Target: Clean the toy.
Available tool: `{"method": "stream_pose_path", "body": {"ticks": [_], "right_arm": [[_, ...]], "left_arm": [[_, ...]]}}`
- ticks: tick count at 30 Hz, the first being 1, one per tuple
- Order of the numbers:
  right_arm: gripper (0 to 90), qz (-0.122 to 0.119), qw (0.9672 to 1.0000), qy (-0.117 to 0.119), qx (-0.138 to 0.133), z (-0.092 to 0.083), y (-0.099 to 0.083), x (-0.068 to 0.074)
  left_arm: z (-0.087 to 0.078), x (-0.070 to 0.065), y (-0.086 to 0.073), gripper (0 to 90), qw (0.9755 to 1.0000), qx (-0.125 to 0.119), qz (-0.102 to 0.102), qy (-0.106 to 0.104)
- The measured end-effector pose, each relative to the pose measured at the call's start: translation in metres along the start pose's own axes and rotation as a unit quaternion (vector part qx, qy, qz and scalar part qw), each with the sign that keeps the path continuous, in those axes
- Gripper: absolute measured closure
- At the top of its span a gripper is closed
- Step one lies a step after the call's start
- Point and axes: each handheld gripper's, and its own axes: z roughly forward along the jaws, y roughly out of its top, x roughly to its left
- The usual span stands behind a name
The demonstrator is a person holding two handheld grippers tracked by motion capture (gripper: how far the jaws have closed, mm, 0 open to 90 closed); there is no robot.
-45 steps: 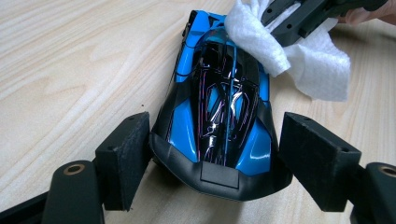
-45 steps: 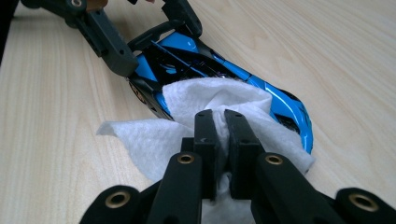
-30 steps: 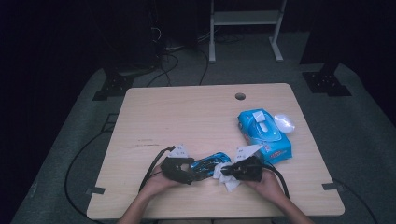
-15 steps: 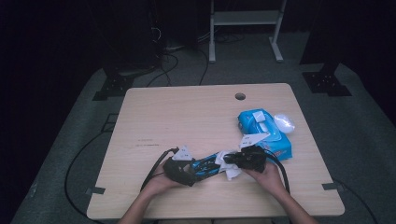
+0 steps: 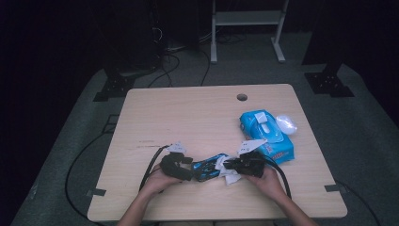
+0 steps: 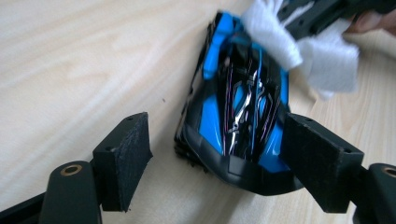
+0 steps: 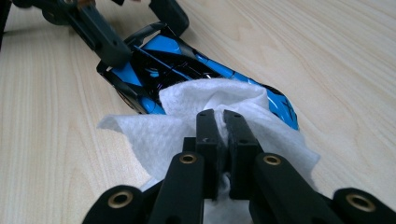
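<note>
Back toward the near edge comes the right gripper (image 7: 223, 122), jaws pinched on the white wipe (image 7: 210, 100), pressing it onto the blue toy car (image 6: 243, 112). Left gripper (image 6: 219, 154) straddles the car, jaws spread, on the table (image 5: 197, 117).

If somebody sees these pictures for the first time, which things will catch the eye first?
First, the shiny blue and black toy car near the table's front edge, standing between the left gripper fingers. Next, the white wipe pinched in the right gripper, lying over the car's end. Farther right lies a blue wipes pack.
</note>
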Motion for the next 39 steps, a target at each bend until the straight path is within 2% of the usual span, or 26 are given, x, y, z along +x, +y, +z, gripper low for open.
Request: {"method": "stream_pose_path", "body": {"ticks": [6,15,23,33,39], "right_arm": [[85.3,-0.010,0.9999,-0.002,-0.010,-0.002,-0.005,0.003],[85.5,-0.026,0.9995,-0.008,-0.016,-0.005,-0.008,0.009],[85.5,-0.037,0.9991,-0.010,-0.018,-0.007,-0.011,0.011],[85.6,-0.042,0.9987,-0.012,-0.026,-0.008,-0.015,0.014],[85.7,-0.050,0.9983,-0.013,-0.028,-0.009,-0.016,0.016]], "left_arm": [[0.001,-0.001,0.000,31.3,1.0000,0.000,-0.002,-0.002],[0.002,-0.005,0.000,32.3,0.9999,-0.001,0.009,-0.005],[0.003,-0.008,0.000,34.6,0.9999,-0.001,0.010,-0.010],[0.004,-0.005,0.000,31.9,0.9997,0.003,-0.012,-0.020],[0.006,-0.006,0.000,33.6,0.9991,0.006,-0.016,-0.038]]}}
